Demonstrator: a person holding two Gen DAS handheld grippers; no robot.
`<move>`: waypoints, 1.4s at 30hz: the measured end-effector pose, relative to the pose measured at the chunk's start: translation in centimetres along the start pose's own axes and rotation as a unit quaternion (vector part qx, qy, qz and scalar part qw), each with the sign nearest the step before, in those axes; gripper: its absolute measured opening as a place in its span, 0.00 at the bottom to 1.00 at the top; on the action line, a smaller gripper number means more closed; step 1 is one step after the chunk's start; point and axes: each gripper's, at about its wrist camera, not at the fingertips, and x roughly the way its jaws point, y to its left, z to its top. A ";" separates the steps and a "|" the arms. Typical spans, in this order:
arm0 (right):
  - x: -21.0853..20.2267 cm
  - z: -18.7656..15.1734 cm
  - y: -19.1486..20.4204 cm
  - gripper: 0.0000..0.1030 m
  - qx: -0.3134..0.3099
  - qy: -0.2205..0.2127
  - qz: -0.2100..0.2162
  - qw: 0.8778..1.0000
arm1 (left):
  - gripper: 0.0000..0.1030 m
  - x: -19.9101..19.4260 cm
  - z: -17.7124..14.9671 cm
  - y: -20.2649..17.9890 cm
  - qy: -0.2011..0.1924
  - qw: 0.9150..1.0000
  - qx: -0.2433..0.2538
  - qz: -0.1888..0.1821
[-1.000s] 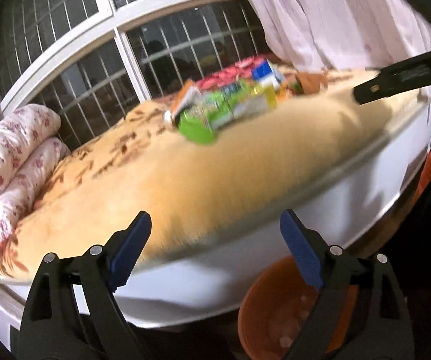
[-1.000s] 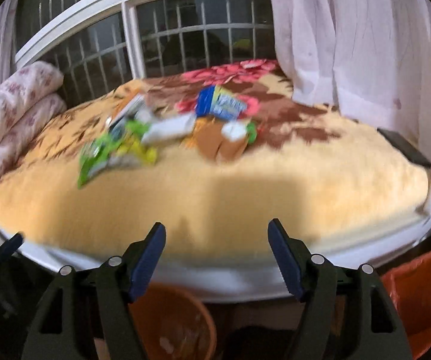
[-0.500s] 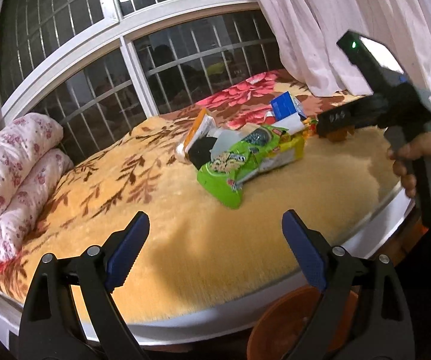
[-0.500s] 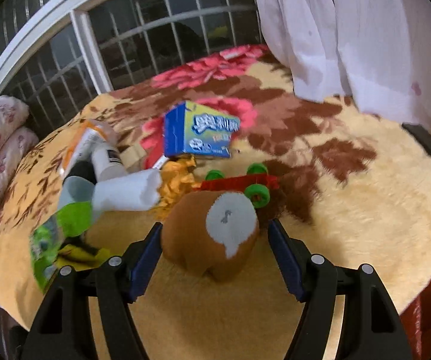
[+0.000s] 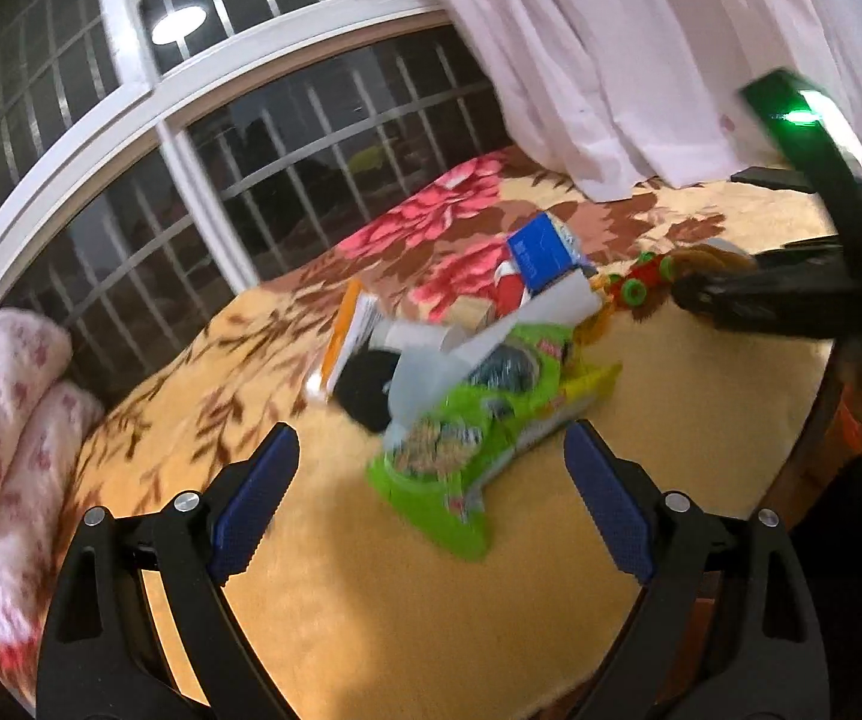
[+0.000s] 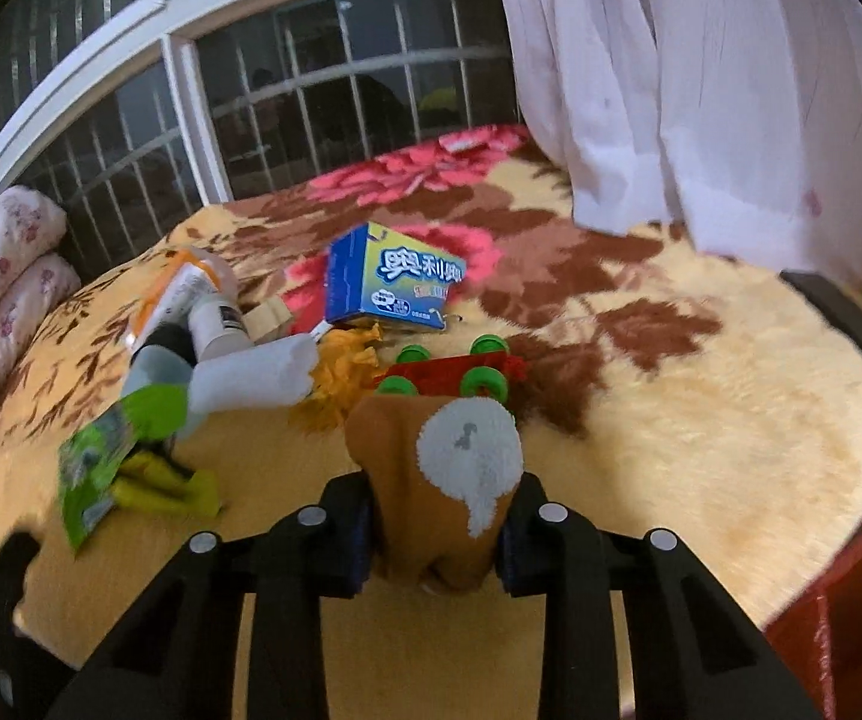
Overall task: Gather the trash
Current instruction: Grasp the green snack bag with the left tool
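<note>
On the bed's yellow floral blanket (image 6: pixel 700 420), litter lies heaped toward the window. Right gripper (image 6: pixel 438 531) low at 6 o'clock in its own view, jaws closing, blue pads pressed on both flanks of a brown plush toy (image 6: pixel 448 468) with a white patch. Just past the plush, at 12 o'clock from it, a red toy cart (image 6: pixel 448 372) with green wheels, touching or nearly so; cannot tell which. Blue box (image 6: pixel 392 282) beyond the cart. White sock-like roll (image 6: pixel 257 378) at 9 o'clock from the cart, crumpled orange wrapper (image 6: pixel 347 366) between them. Green snack bag (image 6: pixel 101 456) at 9 o'clock from the plush, near the bed edge.

Left gripper (image 5: pixel 431 504) wide open, nothing between the pads; green bag (image 5: pixel 472 444) sits ahead of it, toward the right finger. View blurred. Right gripper's black body (image 5: pixel 790 300) enters at 3 o'clock. Rolled pink quilt (image 5: pixel 5 450) at 9 o'clock. White curtain (image 6: pixel 700 90) at 1 o'clock.
</note>
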 end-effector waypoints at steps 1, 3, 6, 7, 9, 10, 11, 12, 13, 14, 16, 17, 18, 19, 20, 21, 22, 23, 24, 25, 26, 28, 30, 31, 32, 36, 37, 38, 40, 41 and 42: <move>-0.6 -0.2 -0.1 0.29 -0.002 -0.003 0.002 1.000 | 0.85 0.6 0.4 0.0 0.001 1.000 0.006 -0.009; -1.6 -0.8 -0.2 0.29 -0.002 -0.005 0.007 1.000 | 0.85 1.6 1.0 0.1 0.005 1.000 0.014 -0.019; -2.6 -1.3 -0.4 0.29 0.000 -0.005 0.014 1.000 | 0.85 3.3 1.7 0.0 0.010 0.999 0.025 -0.036; -2.9 -1.4 -0.5 0.29 0.002 -0.005 0.017 1.000 | 0.85 3.8 1.9 -0.1 0.013 0.998 0.029 -0.047; -3.5 -1.5 -0.7 0.29 0.007 -0.005 0.025 1.000 | 0.85 4.3 2.0 -0.2 0.018 0.997 0.037 -0.063; -3.8 -1.6 -0.7 0.29 0.007 -0.006 0.027 1.000 | 0.85 4.4 1.9 -0.3 0.020 0.996 0.043 -0.071; -4.0 -1.7 -0.7 0.30 0.006 -0.007 0.028 1.000 | 0.85 4.1 1.7 -0.5 0.016 0.995 0.053 -0.079; -4.3 -1.7 -0.6 0.30 0.005 -0.007 0.029 1.000 | 0.85 3.8 1.5 -0.5 0.014 0.994 0.062 -0.085; -4.6 -1.8 -0.6 0.30 0.004 -0.009 0.030 0.999 | 0.85 3.6 1.4 -0.6 0.012 0.993 0.069 -0.092; -4.7 -1.9 -0.6 0.30 0.003 -0.009 0.032 0.999 | 0.85 3.3 1.2 -0.8 0.009 0.991 0.083 -0.100; -4.9 -2.0 -0.7 0.30 0.004 -0.010 0.034 0.999 | 0.85 3.1 0.9 -1.2 0.010 0.988 0.110 -0.107; -4.9 -2.1 -0.7 0.30 0.005 -0.009 0.035 0.999 | 0.85 3.4 0.6 -1.6 0.013 0.986 0.132 -0.105; -4.7 -2.2 -0.7 0.30 0.006 -0.007 0.034 0.999 | 0.85 3.5 0.6 -1.8 0.014 0.984 0.144 -0.102; -4.6 -2.2 -0.8 0.30 0.007 -0.006 0.033 0.999 | 0.85 3.8 0.5 -2.0 0.015 0.983 0.156 -0.099; -4.5 -2.3 -0.8 0.30 0.009 -0.004 0.032 0.999 | 0.85 4.2 0.4 -2.2 0.017 0.981 0.166 -0.097; -4.3 -2.4 -0.9 0.30 0.012 -0.002 0.032 0.999 | 0.85 4.7 0.6 -2.3 0.022 0.980 0.170 -0.100; -4.1 -2.4 -0.9 0.30 0.013 0.000 0.031 0.999 | 0.85 5.3 0.8 -2.3 0.027 0.979 0.171 -0.105; -3.8 -2.4 -1.0 0.30 0.015 0.003 0.031 0.999 | 0.85 5.8 1.0 -2.3 0.030 0.979 0.169 -0.106; -3.7 -2.5 -0.9 0.30 0.017 0.005 0.031 0.999 | 0.85 6.3 1.1 -2.2 0.033 0.980 0.165 -0.107; -3.5 -2.5 -0.9 0.30 0.018 0.007 0.031 0.999 | 0.85 6.8 1.3 -2.1 0.039 0.981 0.155 -0.114; -3.4 -2.5 -0.9 0.30 0.018 0.008 0.031 0.999 | 0.78 7.2 1.5 -1.9 0.042 0.982 0.146 -0.116; -3.3 -2.6 -0.7 0.30 0.018 0.009 0.031 0.999 | 0.40 8.0 1.5 -1.8 0.064 0.983 0.126 -0.118; -3.2 -2.7 -0.6 0.30 0.018 0.010 0.033 0.999 | 0.36 8.3 1.3 -1.6 0.071 0.986 0.105 -0.111; -3.3 -2.7 -0.6 0.30 0.019 0.010 0.034 0.999 | 0.34 8.0 1.3 -1.5 0.068 0.987 0.094 -0.110; -3.3 -2.7 -0.5 0.30 0.018 0.009 0.035 0.999 | 0.33 7.8 1.3 -1.1 0.069 0.989 0.075 -0.110; -4.1 -2.5 0.0 0.30 0.010 0.000 0.040 0.999 | 0.30 5.4 1.9 1.3 0.065 0.990 -0.014 -0.126; -4.3 -2.5 0.1 0.30 0.008 -0.002 0.041 0.999 | 0.30 4.3 2.1 2.3 0.060 0.989 -0.043 -0.130; -4.6 -2.5 0.3 0.30 0.006 -0.004 0.045 0.999 | 0.30 3.5 2.2 2.8 0.056 0.988 -0.060 -0.132; -5.3 -2.6 0.7 0.30 0.001 -0.008 0.053 0.999 | 0.30 1.1 2.1 4.0 0.044 0.987 -0.090 -0.128; -5.8 -2.7 0.9 0.30 -0.003 -0.010 0.059 0.998 | 0.30 0.2 2.0 4.3 0.039 0.986 -0.098 -0.126; -6.1 -2.8 1.1 0.30 -0.007 -0.011 0.062 0.998 | 0.30 -1.3 1.7 4.7 0.031 0.986 -0.108 -0.124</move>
